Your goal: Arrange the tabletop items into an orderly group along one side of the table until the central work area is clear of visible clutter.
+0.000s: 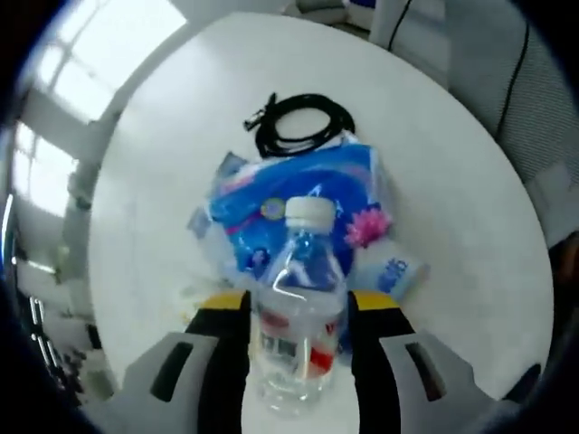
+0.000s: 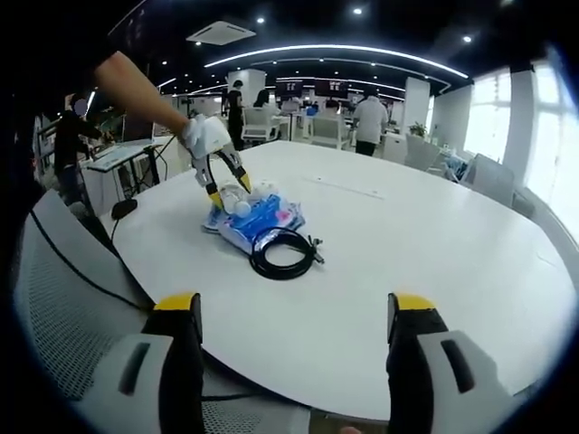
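While clamped on the water bottle [image 1: 298, 307], left gripper [image 1: 298, 312] keeps both jaws pressed against the clear sides, white cap up, bottle upright and just at the near edge of the blue tissue pack [image 1: 298, 203]. Beyond the tissue pack, on its far side in the left gripper view, lies the coiled black cable [image 1: 303, 127], touching or nearly touching the pack's edge. Seen from the right gripper view, same cluster: tissue pack [image 2: 258, 219], cable [image 2: 282, 253] on the side nearer the camera, bottle [image 2: 240, 203] under the left gripper [image 2: 226, 190]. Right gripper [image 2: 298, 362] spread wide, holding nothing, hanging well apart from the tissue pack over the table's [image 2: 434, 262] near rim.

Judged progress: three items already drawn close together around the tissue pack, toward one side of the table, wide bare top elsewhere. Left to do, probably: set the bottle down beside the pack, release, perhaps tidy the cable against it.
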The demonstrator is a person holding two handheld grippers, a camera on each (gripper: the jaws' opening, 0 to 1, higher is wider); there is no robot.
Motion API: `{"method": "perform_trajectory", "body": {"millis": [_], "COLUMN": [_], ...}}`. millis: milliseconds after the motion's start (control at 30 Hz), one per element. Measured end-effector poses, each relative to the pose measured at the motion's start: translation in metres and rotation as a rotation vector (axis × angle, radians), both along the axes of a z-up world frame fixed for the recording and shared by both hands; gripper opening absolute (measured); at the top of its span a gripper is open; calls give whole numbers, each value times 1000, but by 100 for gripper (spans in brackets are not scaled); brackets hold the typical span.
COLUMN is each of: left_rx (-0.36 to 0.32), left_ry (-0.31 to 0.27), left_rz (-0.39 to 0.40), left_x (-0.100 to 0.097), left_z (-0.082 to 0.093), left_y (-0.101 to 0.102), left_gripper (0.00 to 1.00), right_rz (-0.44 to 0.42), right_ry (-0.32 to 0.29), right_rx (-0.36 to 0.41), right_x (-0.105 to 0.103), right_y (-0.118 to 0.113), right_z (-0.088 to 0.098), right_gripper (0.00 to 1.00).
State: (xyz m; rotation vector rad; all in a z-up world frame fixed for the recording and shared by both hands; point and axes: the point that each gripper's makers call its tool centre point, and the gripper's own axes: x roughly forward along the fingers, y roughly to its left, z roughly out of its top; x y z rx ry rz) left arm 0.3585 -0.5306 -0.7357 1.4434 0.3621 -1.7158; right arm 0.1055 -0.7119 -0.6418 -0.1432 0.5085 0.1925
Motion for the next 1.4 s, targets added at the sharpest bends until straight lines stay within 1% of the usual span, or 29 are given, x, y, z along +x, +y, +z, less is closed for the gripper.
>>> {"method": "perform_trajectory", "body": {"millis": [33,67,133,300,433,567,633,700,867,933,1000,1067,1167,1200,1233,1400], "left_rx": [10,37,42,79,88,82,77,76,80,82,86,90,90,92,91,83], "left_ry": [7,8,-8,-7,0,-7,-6,-5,1,5,1,1,11,16,19,19], "left_rz": [-4,-23,-50,-80,-78,-47,-9,9,36,54,53,58,88,99,109,128], "left_x": [0,-1,-1,-3,-3,-2,0,0,0,-3,-6,-7,-7,-6,-6,-8], "left_z": [-1,-3,-4,-9,-11,-11,-10,-9,-7,-4,-3,-2,-1,-1,0,3], "left_y": [0,2,0,-1,-1,-1,-3,-4,-2,-3,-3,-2,-1,0,0,3], "left_gripper": [38,38,38,39,39,38,36,35,34,34,33,33,33,33,33,33], "right_rz": [-1,-3,-4,-6,-8,-8,-7,-6,-5,-5,-5,-2,4,6,6,7], "right_ry": [1,2,2,6,7,10,12,13,16,13,12,-2,-23,-27,-34,-35], "right_rx": [0,0,-1,-3,-4,-5,-5,-7,-15,-13,-15,-6,-15,-14,6,9], "right_x": [0,0,0,-1,-1,-1,-1,-1,-1,-1,-1,0,2,2,3,3], "right_y": [0,0,-1,-1,-2,-2,-2,-2,-2,-2,-2,-1,0,0,2,2], "right_z": [0,0,0,0,0,0,0,-1,-1,0,0,2,5,6,7,7], "right_gripper": [84,84,84,83,83,83,82,83,83,83,83,86,96,96,97,99]}}
